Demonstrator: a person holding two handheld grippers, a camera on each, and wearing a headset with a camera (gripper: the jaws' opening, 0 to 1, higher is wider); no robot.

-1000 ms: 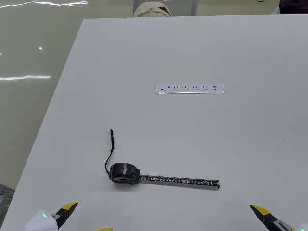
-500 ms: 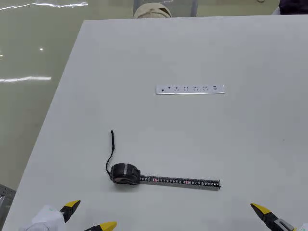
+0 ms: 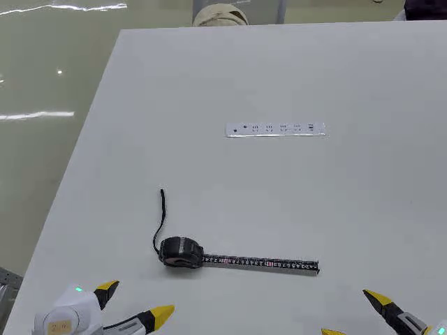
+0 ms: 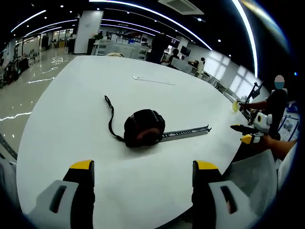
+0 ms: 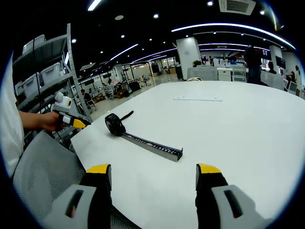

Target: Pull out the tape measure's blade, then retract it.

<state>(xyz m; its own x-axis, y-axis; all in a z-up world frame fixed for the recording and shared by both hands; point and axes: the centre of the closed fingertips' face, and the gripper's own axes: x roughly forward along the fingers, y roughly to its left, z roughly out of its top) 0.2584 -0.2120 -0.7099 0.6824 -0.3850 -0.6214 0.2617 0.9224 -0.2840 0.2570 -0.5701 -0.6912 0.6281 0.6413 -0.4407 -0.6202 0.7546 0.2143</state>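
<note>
A black tape measure (image 3: 181, 252) lies on the white table (image 3: 279, 77), its blade (image 3: 260, 262) pulled out to the right and flat on the surface; a black wrist strap (image 3: 160, 218) trails away from the case. My left gripper (image 3: 136, 304) hovers open near the table's front edge, short of the case (image 4: 144, 127), nothing between its fingers. My right gripper (image 3: 353, 314) is open at the front right, short of the blade's end hook (image 5: 179, 153). The case (image 5: 115, 124) lies further off in the right gripper view.
A white power strip (image 3: 275, 129) lies flat further back on the table. The table's left edge drops to a glossy floor (image 3: 42, 112). A grey chair back (image 5: 47, 176) sits near the front edge. People stand far off in the room.
My left gripper has come forward and to the right, towards the tape case. The right gripper has edged in slightly, its second tip now showing. The tape measure has not moved.
</note>
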